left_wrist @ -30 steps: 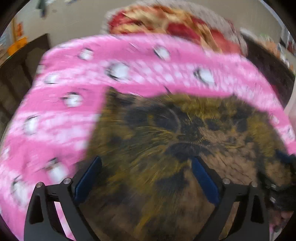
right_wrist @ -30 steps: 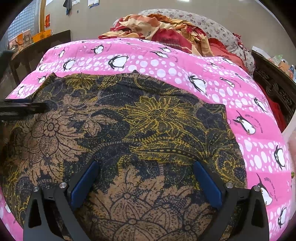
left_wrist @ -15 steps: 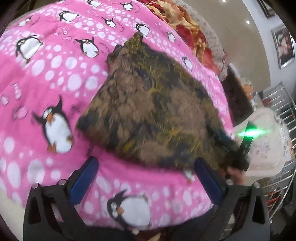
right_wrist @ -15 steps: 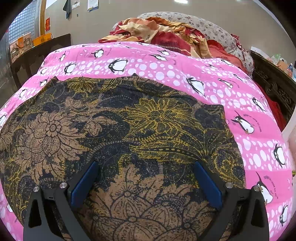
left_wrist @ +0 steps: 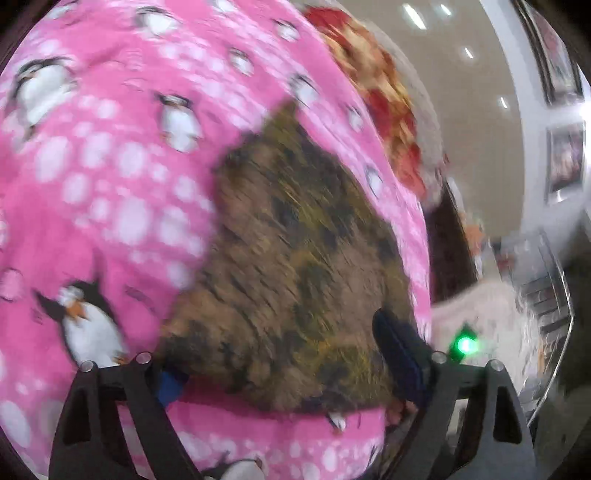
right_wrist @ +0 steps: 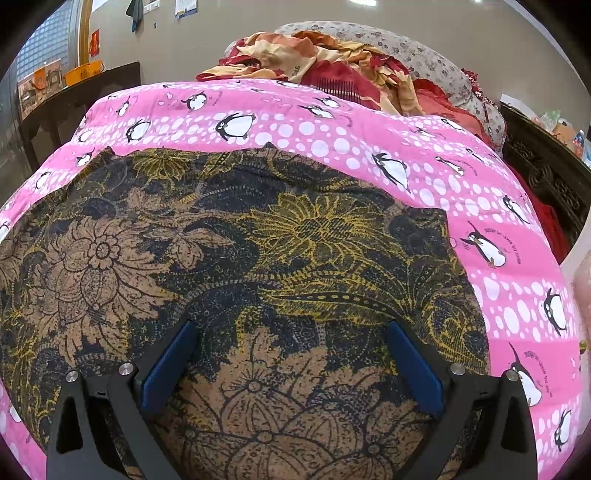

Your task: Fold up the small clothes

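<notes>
Lying flat on the pink penguin bedspread (right_wrist: 369,144), floral garment (right_wrist: 240,266) — right tongs (right_wrist: 291,365) spread open above its near hem, left tongs (left_wrist: 280,373) open at its corner, view blurred — risks bunching or a skewed fold if one side grips late.

Walls: I see a plain beige wall (right_wrist: 258,22) behind the bed, with small papers (right_wrist: 183,7) pinned high on it.
Window: a gridded pane (right_wrist: 48,40) sits at far left.
Furniture: I make out a dark wooden table (right_wrist: 85,88) on the left holding an orange tub (right_wrist: 83,70), and a carved dark wooden frame (right_wrist: 550,177) on the right.
Light: ceiling spots (left_wrist: 413,16) glare in my left view.
Pictures: framed ones (left_wrist: 563,162) hang on a pale wall, blurred.
</notes>
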Tool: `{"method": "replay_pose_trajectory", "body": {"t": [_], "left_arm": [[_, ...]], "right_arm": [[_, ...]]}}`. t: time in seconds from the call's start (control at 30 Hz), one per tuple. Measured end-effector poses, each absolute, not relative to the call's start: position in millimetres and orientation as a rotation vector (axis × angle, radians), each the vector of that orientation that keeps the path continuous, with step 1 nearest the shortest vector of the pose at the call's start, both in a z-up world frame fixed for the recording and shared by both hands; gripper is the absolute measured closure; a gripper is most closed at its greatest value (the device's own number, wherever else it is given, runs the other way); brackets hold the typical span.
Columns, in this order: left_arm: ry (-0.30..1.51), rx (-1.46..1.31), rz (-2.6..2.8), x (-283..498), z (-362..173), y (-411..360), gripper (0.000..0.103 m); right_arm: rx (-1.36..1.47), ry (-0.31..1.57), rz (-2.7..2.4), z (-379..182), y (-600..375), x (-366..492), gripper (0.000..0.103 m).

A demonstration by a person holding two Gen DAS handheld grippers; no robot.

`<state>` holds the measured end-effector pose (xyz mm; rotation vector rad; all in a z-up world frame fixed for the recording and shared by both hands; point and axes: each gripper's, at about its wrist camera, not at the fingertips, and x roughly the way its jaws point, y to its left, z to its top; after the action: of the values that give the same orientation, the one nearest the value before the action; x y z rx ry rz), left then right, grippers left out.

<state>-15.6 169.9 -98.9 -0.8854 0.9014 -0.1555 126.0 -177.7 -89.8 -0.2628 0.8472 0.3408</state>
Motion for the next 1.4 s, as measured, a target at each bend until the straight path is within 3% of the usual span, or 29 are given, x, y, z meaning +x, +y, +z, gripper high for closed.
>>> {"method": "replay_pose_trajectory", "body": {"t": [0.1, 0.2, 0.3, 0.4, 0.47, 0.63, 0.87, 0.93, 1.0, 1.03, 1.1, 1.4], "left_arm": [[0.873, -0.828, -0.078, -17.4, -97.3, 179.9, 0.033], [0.917, -0.843, 0.007, -14.3, -107.9, 187.9, 0.063], [0.907, -0.731, 0.043, -17.6, -95.0, 174.6, 0.075], [0.856, -0.579, 0.105, -19.8, -77.5, 152.6, 0.079], [0.818, -0.462, 0.125, -21.4, -69.5, 142.6, 0.081], [0.705, -0.217, 0.003, -19.0, -35.1, 93.5, 0.084], [0.687, -0.154, -0.118, -3.2, -24.9, 68.1, 0.084], [0.683, -0.149, -0.145, -2.5, -23.4, 64.5, 0.085], [0.676, -0.138, -0.165, -5.6, -19.1, 59.4, 0.086], [0.675, -0.138, -0.169, -3.4, -18.7, 58.0, 0.086], [0.681, -0.15, -0.174, -6.8, -15.8, 55.5, 0.086], [0.695, -0.241, -0.302, 4.2, -4.8, 29.4, 0.09]], "right_arm": [[-0.272, 0.852, 0.336, -90.1, -176.1, 126.3, 0.0], [-0.299, 0.911, 0.315, -83.5, -169.9, 130.2, 0.0], [-0.312, 0.933, 0.358, -52.9, -154.0, 134.0, 0.005], [-0.235, 0.882, 0.459, -8.2, -119.4, 148.9, 0.004], [-0.143, 0.969, 0.605, 4.4, -84.7, 171.0, 0.003], [0.013, 1.233, 0.905, 0.6, 10.0, 227.6, 0.004], [-0.145, 1.427, 0.889, -19.4, 75.0, 250.8, 0.005], [-0.231, 1.439, 0.834, -24.6, 82.3, 252.0, 0.017], [-0.279, 1.465, 0.782, -31.4, 84.2, 256.4, 0.049], [-0.285, 1.483, 0.768, -36.2, 82.5, 259.7, 0.057], [-0.302, 1.479, 0.748, -39.0, 81.2, 264.3, 0.088], [-0.261, 1.42, 0.729, -13.1, 5.5, 279.1, 0.093]]}}
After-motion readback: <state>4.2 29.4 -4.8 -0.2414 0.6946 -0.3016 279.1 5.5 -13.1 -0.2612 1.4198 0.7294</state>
